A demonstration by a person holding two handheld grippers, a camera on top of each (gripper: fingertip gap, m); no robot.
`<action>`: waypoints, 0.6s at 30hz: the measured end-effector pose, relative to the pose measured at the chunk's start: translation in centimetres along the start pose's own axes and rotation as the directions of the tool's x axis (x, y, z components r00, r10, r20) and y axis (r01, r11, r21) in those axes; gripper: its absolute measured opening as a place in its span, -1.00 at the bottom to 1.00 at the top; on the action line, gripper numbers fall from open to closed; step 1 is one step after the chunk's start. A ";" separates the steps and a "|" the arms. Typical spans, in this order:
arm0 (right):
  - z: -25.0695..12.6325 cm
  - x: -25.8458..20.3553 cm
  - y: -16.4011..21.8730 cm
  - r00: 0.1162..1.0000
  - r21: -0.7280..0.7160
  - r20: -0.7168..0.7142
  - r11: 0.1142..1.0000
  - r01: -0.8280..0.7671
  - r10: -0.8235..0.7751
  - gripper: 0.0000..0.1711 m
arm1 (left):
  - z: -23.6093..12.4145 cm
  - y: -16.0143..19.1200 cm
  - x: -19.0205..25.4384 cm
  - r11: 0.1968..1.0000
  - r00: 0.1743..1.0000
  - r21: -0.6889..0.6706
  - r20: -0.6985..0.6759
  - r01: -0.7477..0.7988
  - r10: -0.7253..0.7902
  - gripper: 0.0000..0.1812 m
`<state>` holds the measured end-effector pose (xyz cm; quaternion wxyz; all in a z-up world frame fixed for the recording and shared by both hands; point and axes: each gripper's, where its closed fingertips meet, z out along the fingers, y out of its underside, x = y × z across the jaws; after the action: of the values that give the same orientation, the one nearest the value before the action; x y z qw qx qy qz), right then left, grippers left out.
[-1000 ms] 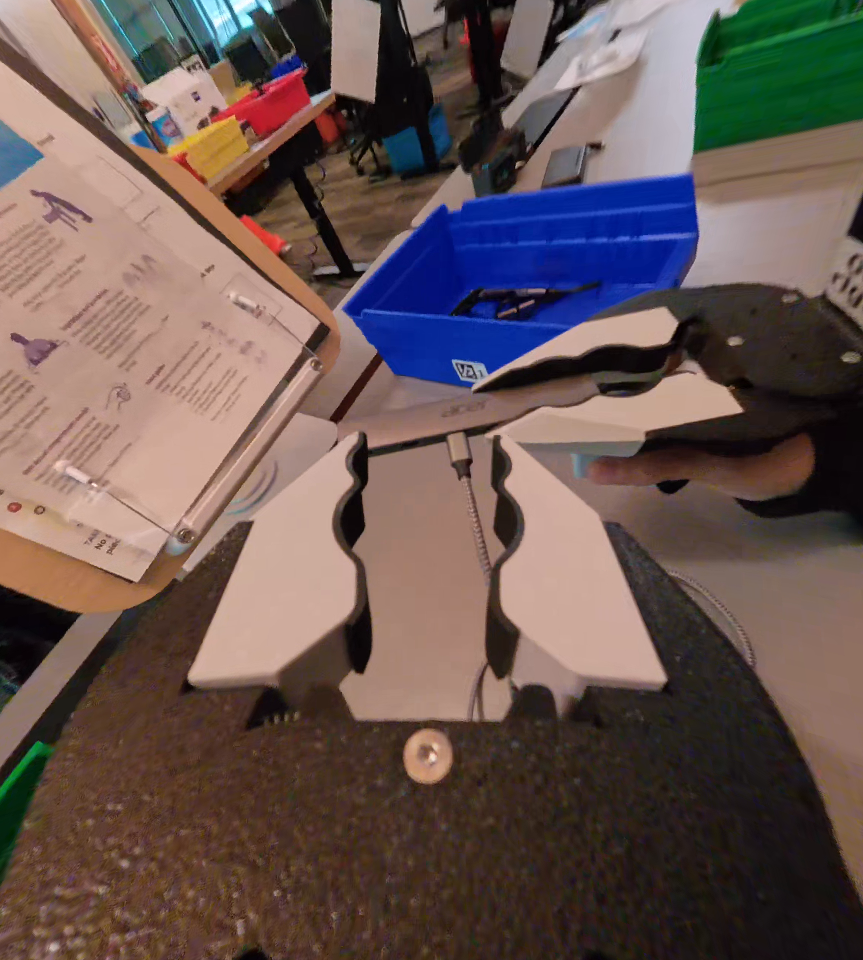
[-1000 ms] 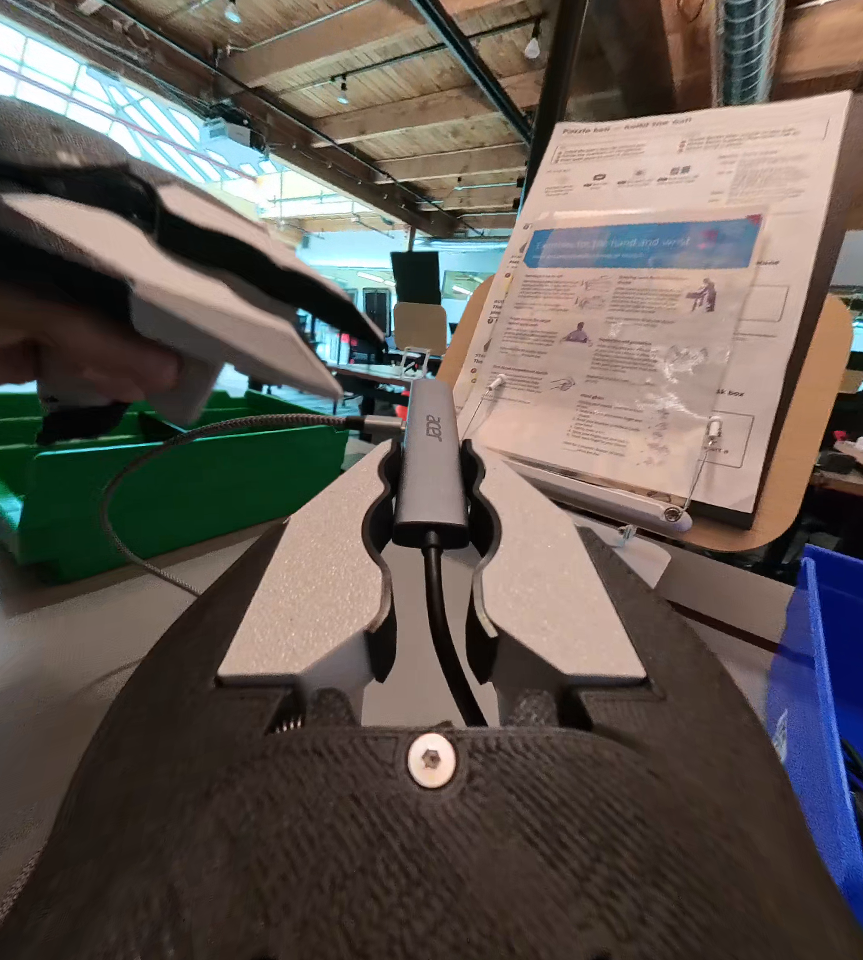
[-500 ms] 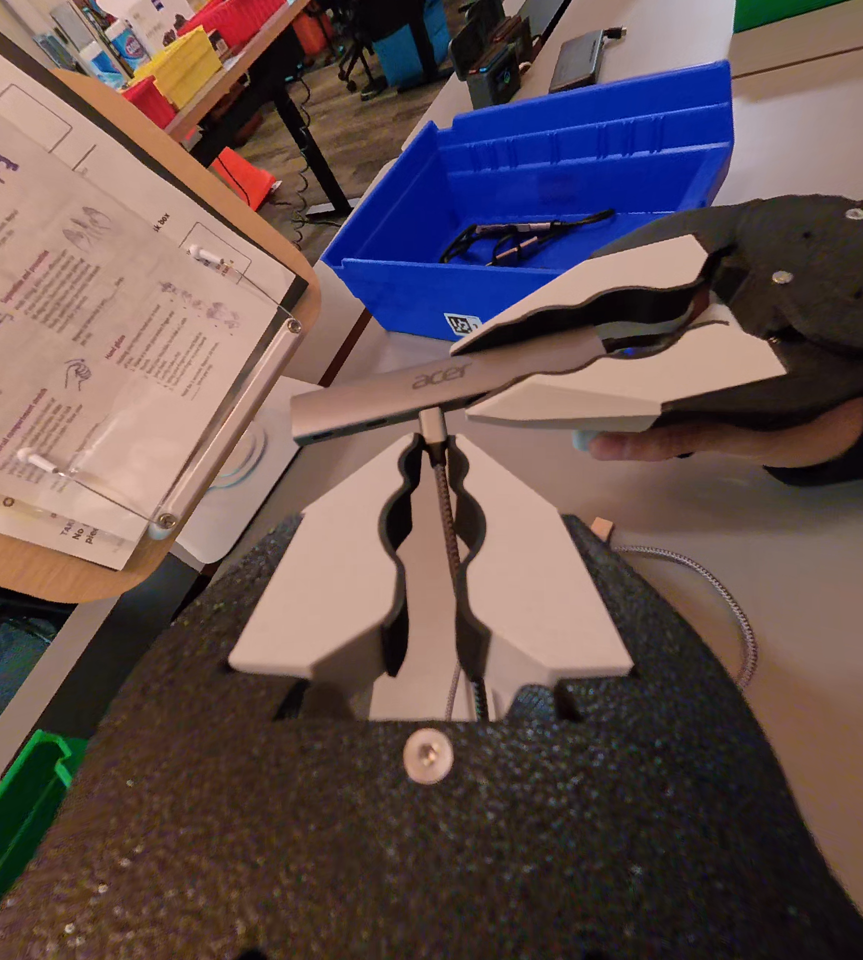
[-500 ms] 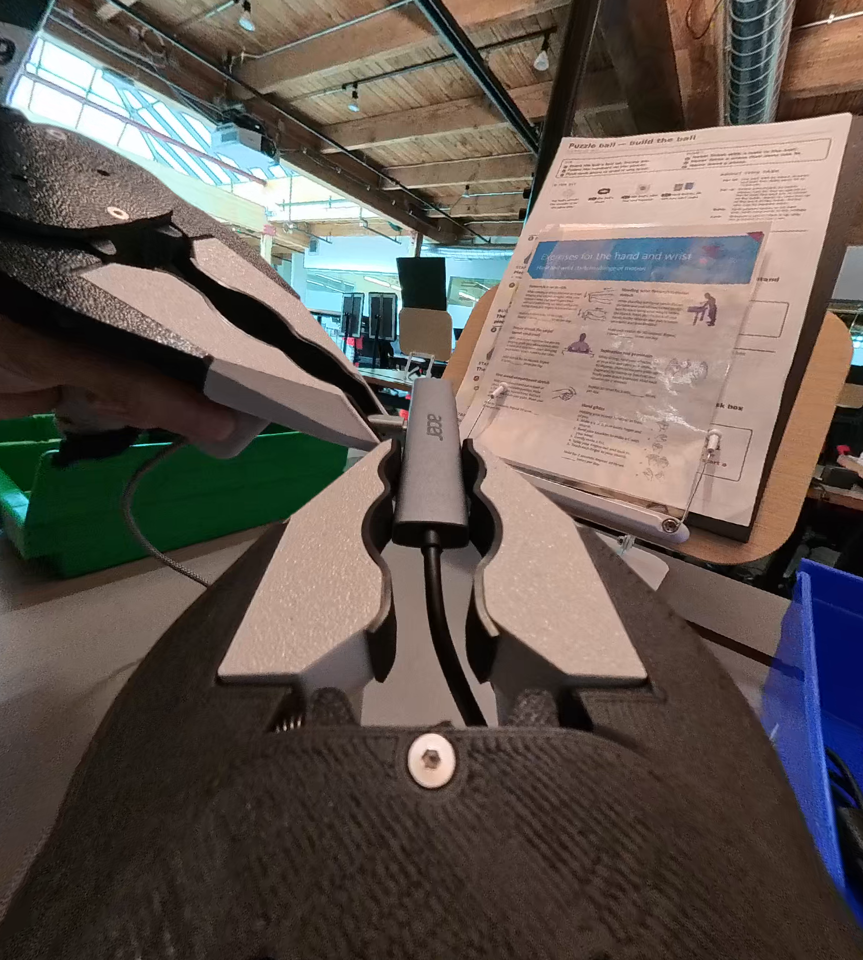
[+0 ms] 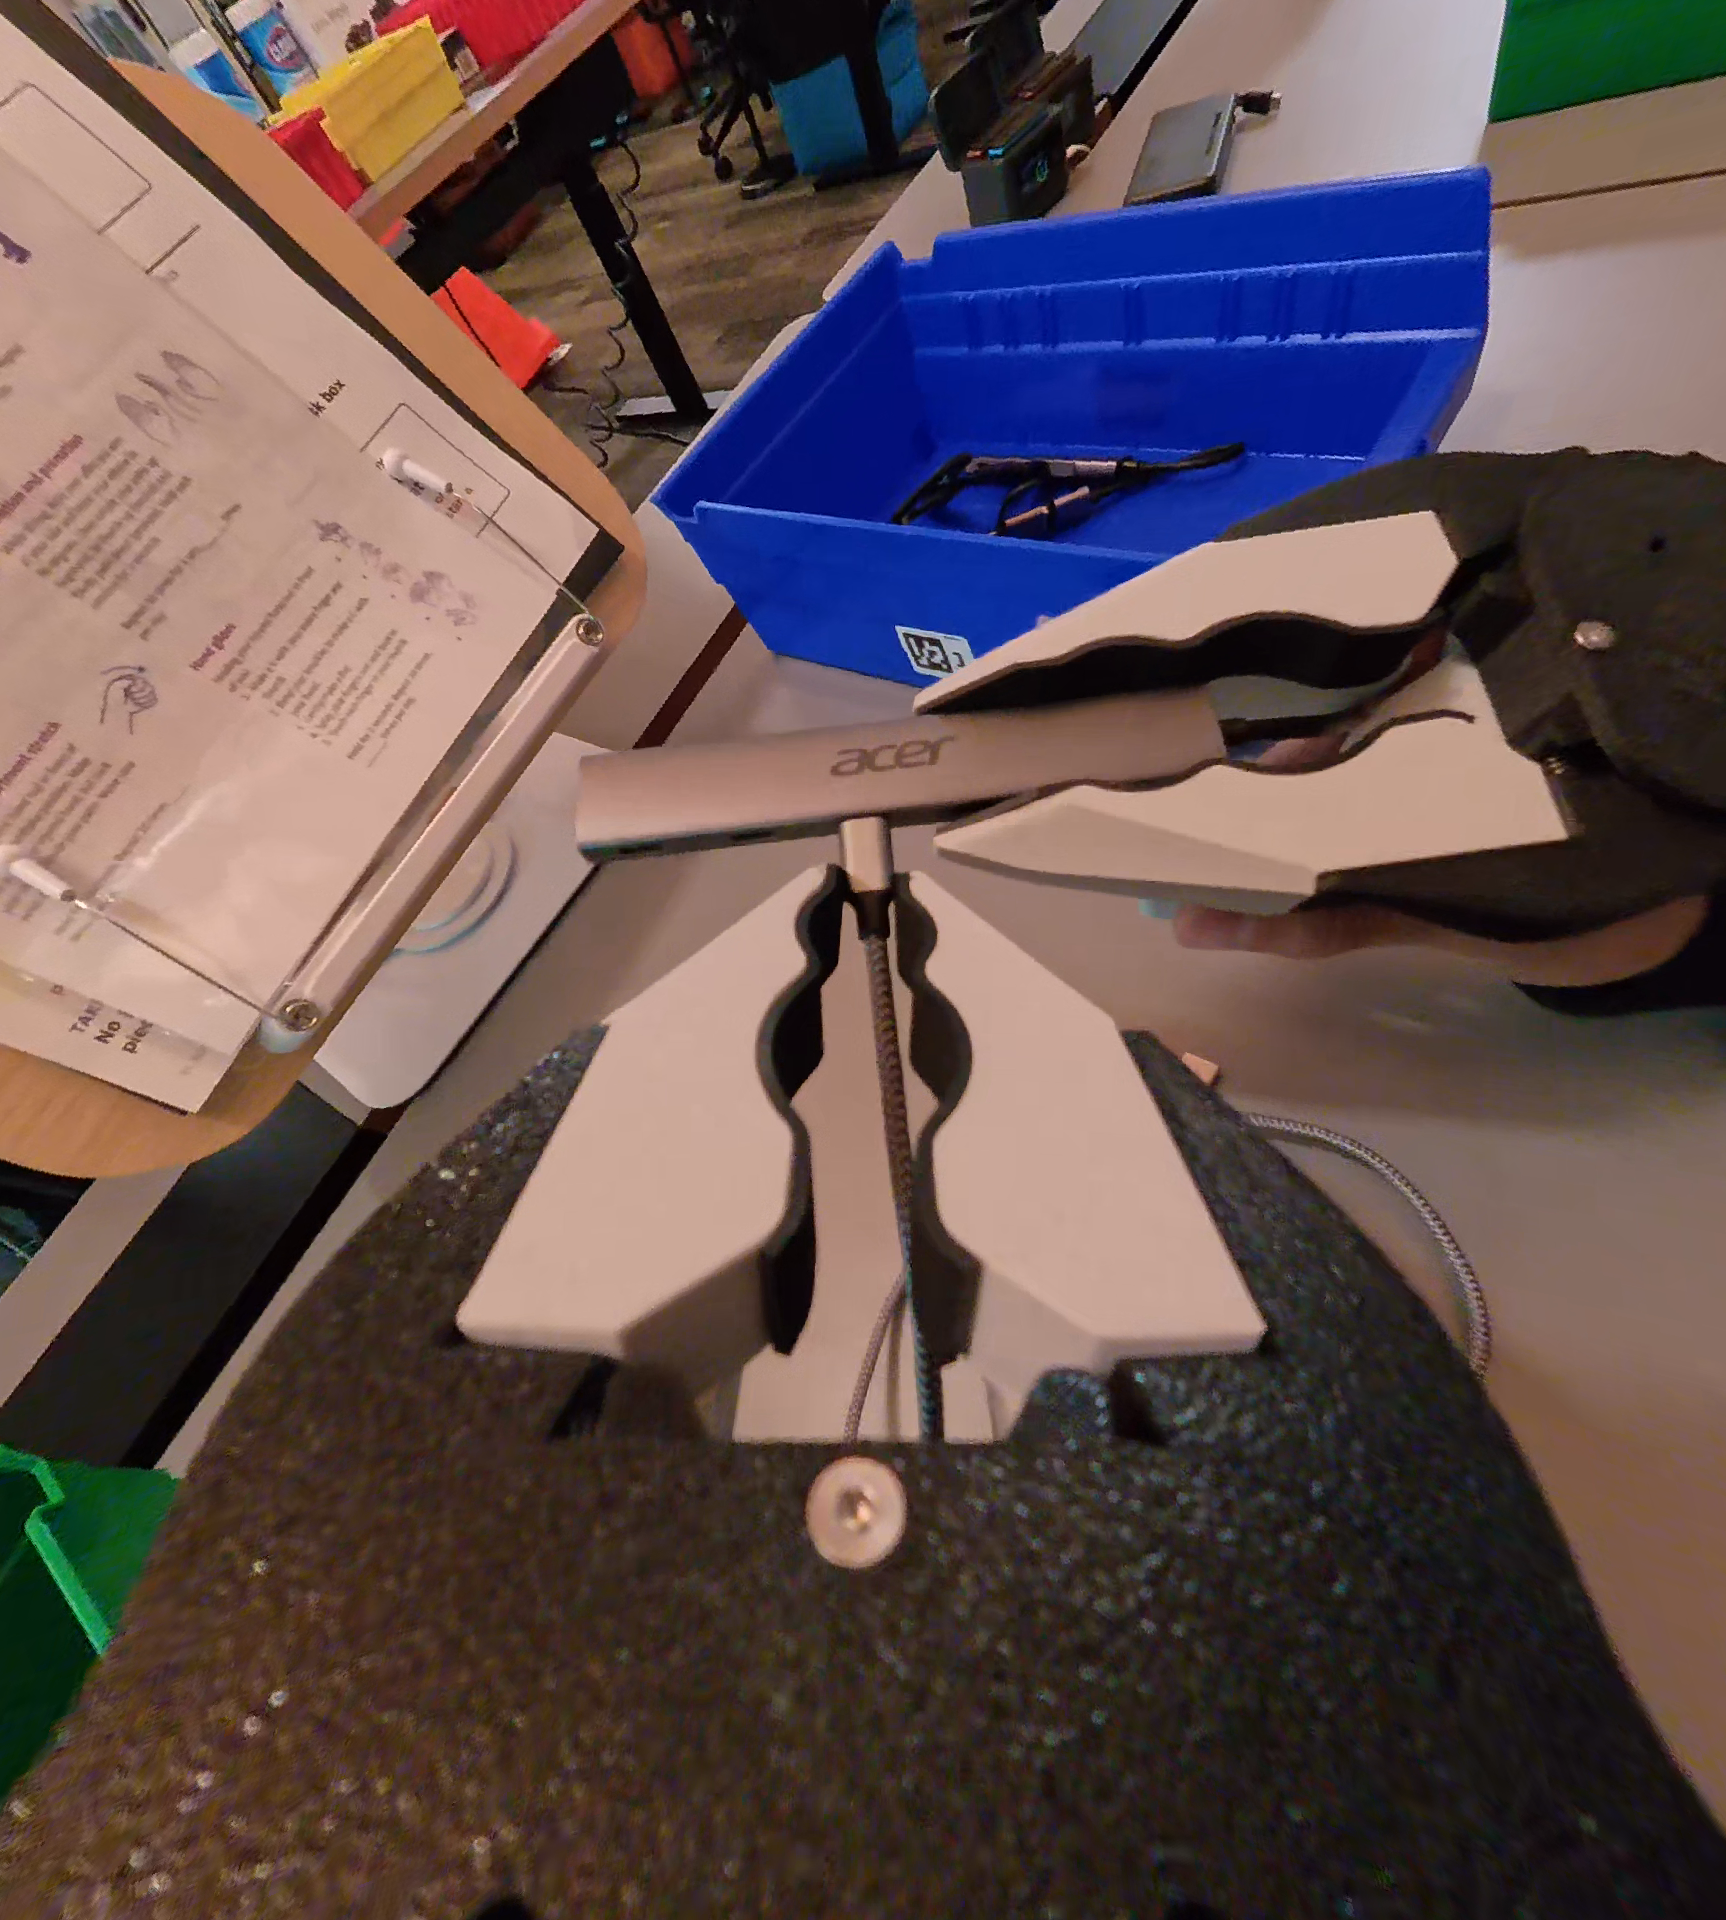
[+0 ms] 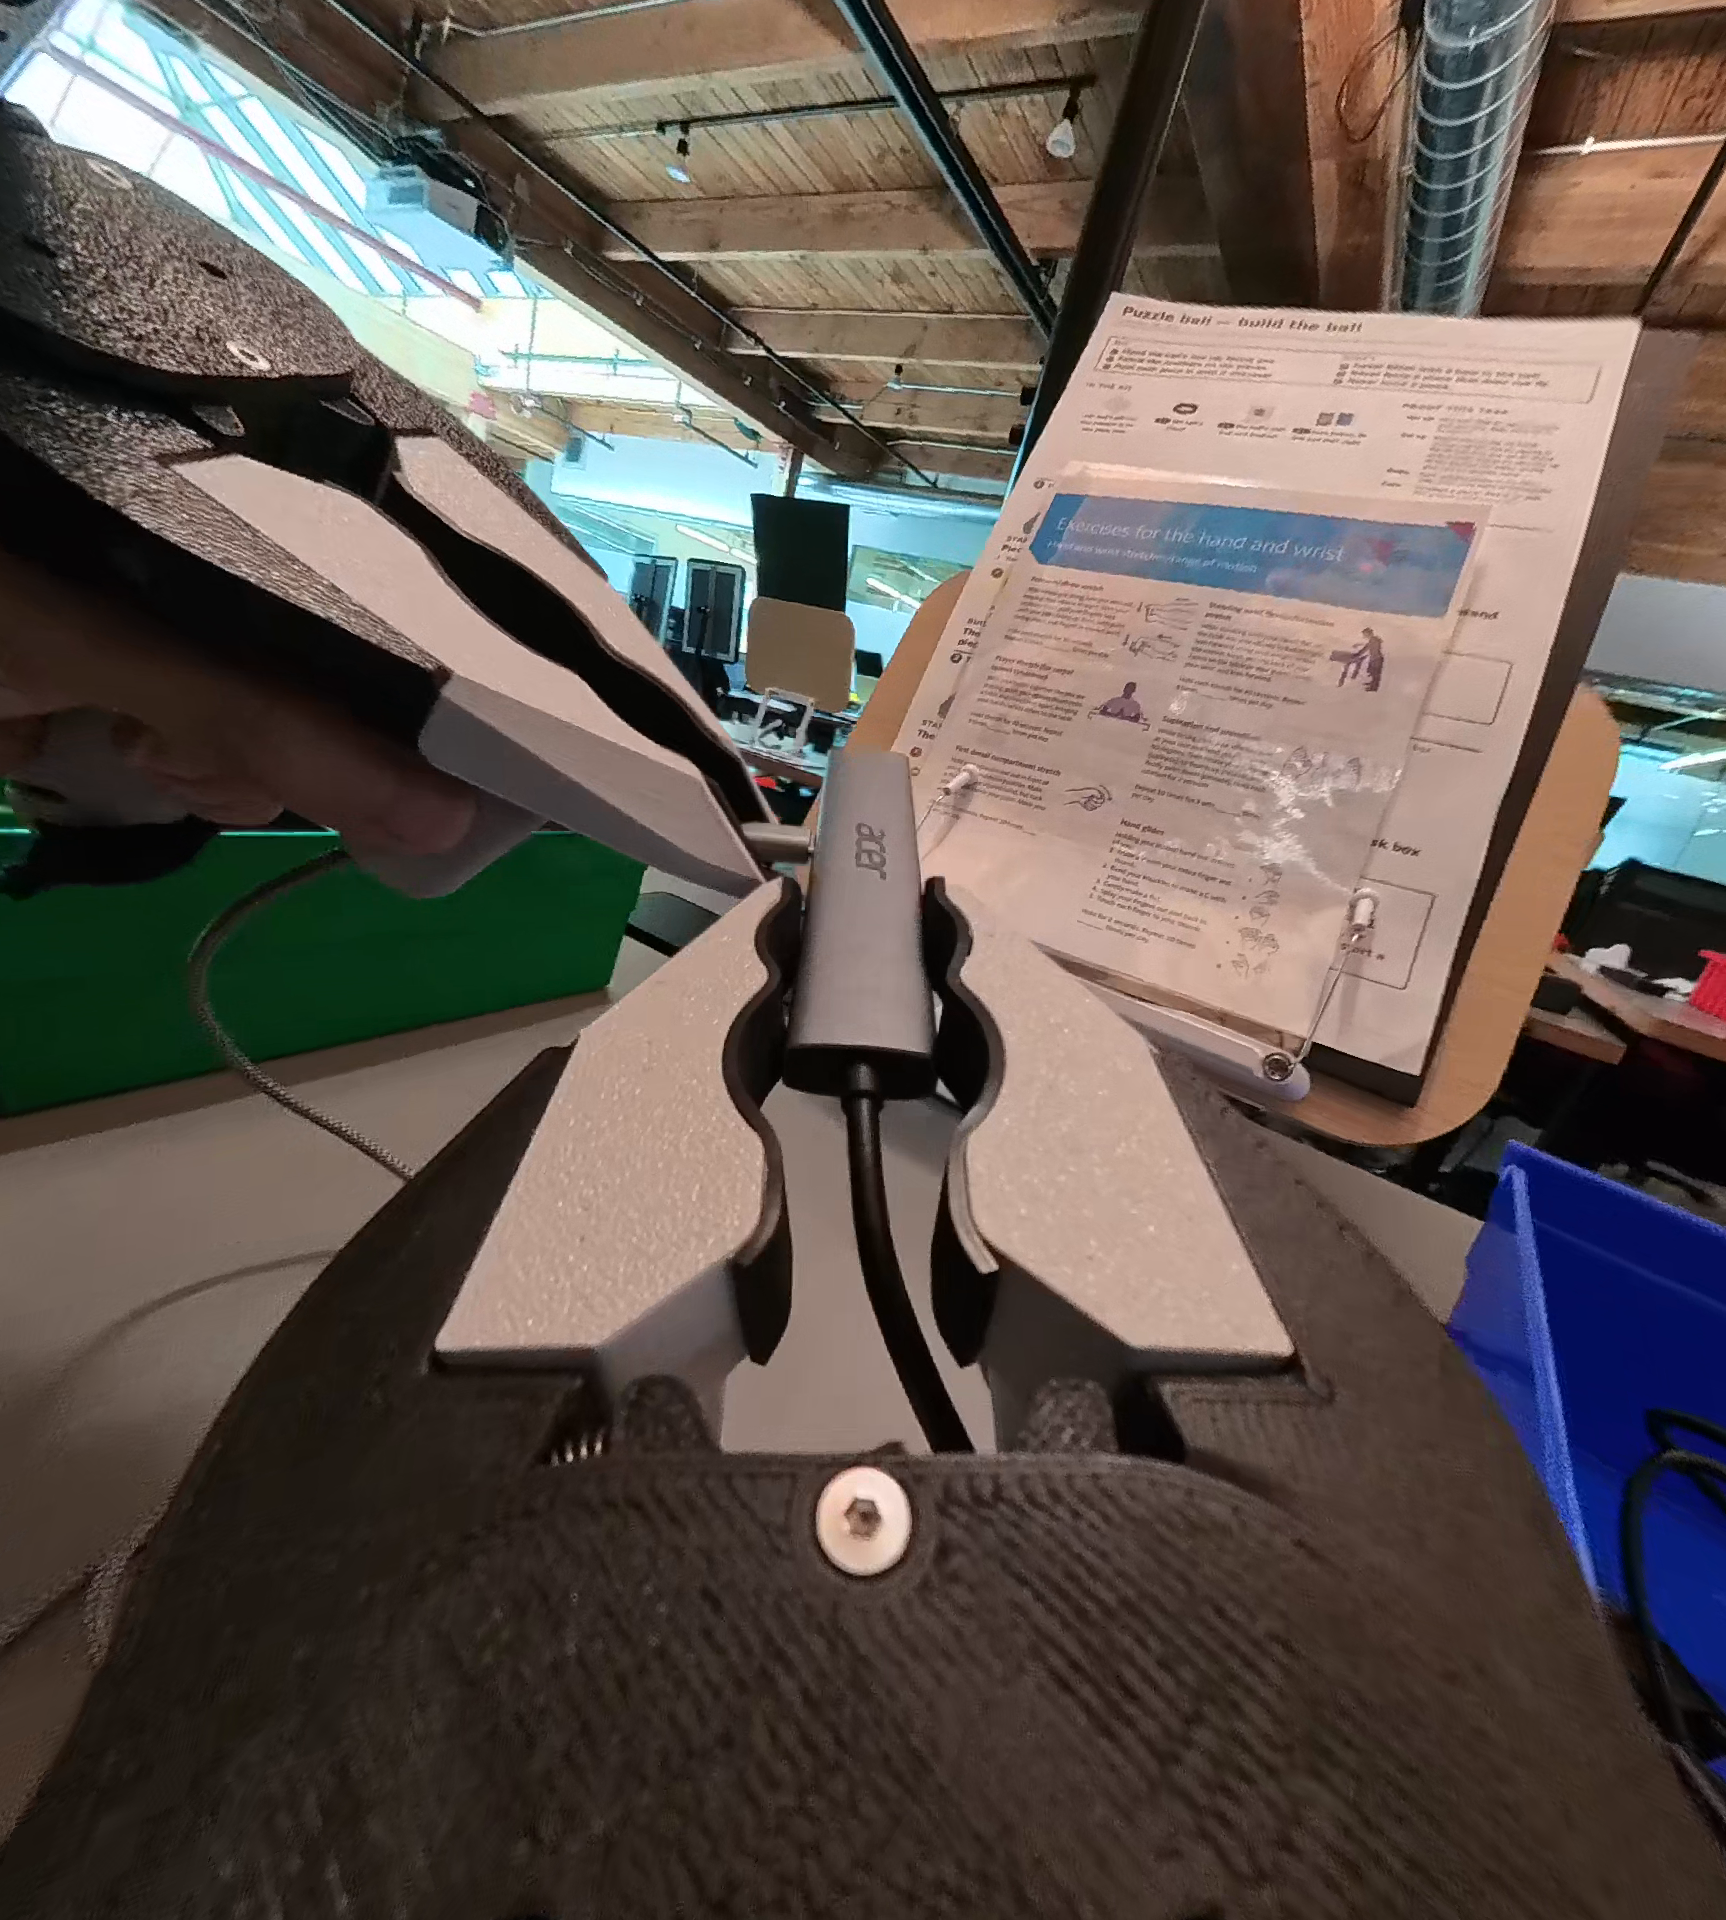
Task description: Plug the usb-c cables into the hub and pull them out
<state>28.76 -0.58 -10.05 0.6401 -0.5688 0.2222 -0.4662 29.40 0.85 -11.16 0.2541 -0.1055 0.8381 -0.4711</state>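
Note:
My right gripper [image 6: 864, 902] is shut on a grey usb-c hub [image 6: 864, 914] and holds it above the table; the hub's black lead [image 6: 885, 1226] runs back between the fingers. In the left wrist view the hub [image 5: 734, 784] lies crosswise, held by the right gripper [image 5: 937, 777]. My left gripper [image 5: 864, 888] is shut on the silver plug [image 5: 864, 857] of a braided cable [image 5: 1430, 1236]; the plug sits in the hub's side port. The left gripper [image 6: 760, 850] also shows in the right wrist view, touching the hub's left side.
A blue bin [image 5: 1150, 343] with several cables stands behind the hub. A wooden stand with printed sheets [image 5: 215, 623] is close on the left. Green bins [image 6: 215, 966] stand at the far side of the grey table [image 5: 1565, 1143].
My left gripper, open around the plugged-in cable a second ago, has shut on its plug. The right gripper keeps its hold on the hub.

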 end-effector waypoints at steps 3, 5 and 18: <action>0.1 0.0 0.9 0.996 -0.021 0.029 0.996 -0.088 0.089 -0.74 | -0.9 -0.1 0.0 0.999 0.999 -0.014 -0.033 0.034 -0.035 -0.83; 0.1 0.5 1.6 0.995 -0.041 0.012 0.994 -0.103 0.103 -0.74 | -3.1 -0.7 -1.1 0.999 0.999 -0.002 -0.005 0.046 -0.046 -0.65; 0.6 -0.9 3.3 0.996 -0.086 0.064 0.994 -0.064 0.070 -0.74 | -20.6 22.3 -11.9 0.570 0.818 -0.597 0.495 0.564 -0.291 -0.59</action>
<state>29.94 0.24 -13.18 0.6380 -0.6026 0.2389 -0.4156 30.06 32.80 -17.27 0.2090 -0.4797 0.8430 -0.1244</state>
